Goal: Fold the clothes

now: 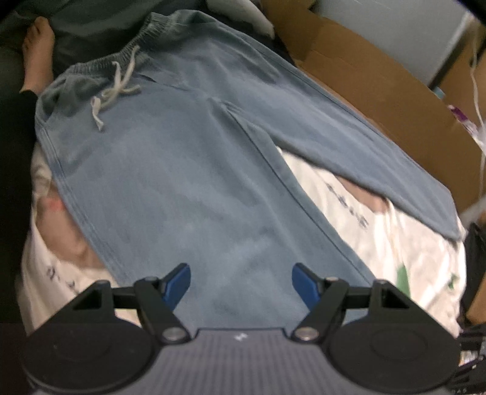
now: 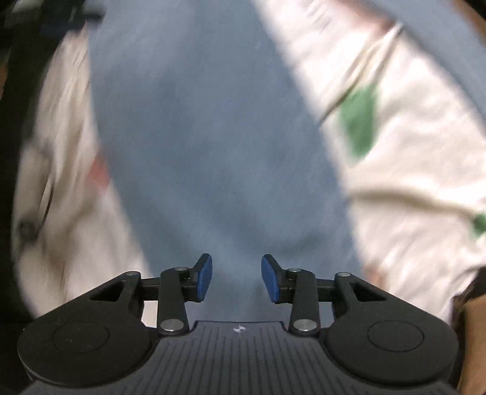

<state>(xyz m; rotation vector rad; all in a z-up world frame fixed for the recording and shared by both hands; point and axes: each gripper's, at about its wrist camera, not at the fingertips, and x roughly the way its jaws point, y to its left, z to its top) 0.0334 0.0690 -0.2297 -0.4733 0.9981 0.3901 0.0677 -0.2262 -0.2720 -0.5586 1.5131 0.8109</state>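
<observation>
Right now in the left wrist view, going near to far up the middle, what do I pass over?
Left claw, open and empty → leg of the blue pants → crotch seam → white drawstring → elastic waistband → dark fabric beyond.

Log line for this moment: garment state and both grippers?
blue drawstring pants: spread flat, unfolded, on white printed sheet | left gripper: open, over one leg | right gripper: open, over blue fabric | view blurred
</observation>
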